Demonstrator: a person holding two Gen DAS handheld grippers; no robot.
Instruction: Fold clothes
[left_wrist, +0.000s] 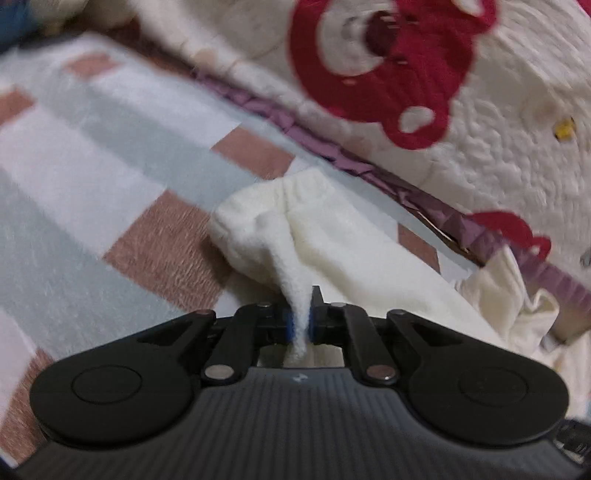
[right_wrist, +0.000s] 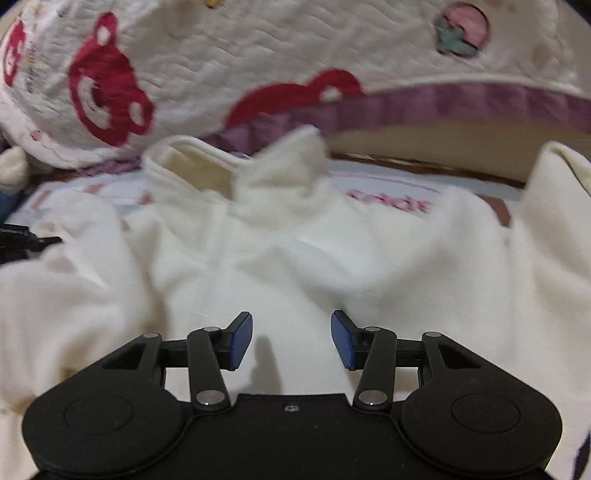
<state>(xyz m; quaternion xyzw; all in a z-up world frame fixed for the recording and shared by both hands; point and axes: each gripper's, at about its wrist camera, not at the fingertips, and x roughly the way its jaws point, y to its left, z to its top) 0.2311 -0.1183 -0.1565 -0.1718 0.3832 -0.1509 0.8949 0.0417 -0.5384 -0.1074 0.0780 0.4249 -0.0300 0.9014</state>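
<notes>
The left gripper (left_wrist: 302, 325) was clenched on a pinched ridge of the cream garment (left_wrist: 332, 243), which lay on the checked blanket (left_wrist: 92, 166) just ahead of it; lifting slowly would likely keep the fold even. Only the right wrist view showed the right gripper (right_wrist: 291, 339) released above the garment's spread body.

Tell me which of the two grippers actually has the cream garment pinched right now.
The left gripper: its jaws are shut on a pulled-up ridge of the cream garment. The right gripper has its jaws apart above the cloth, gripping nothing.
</notes>
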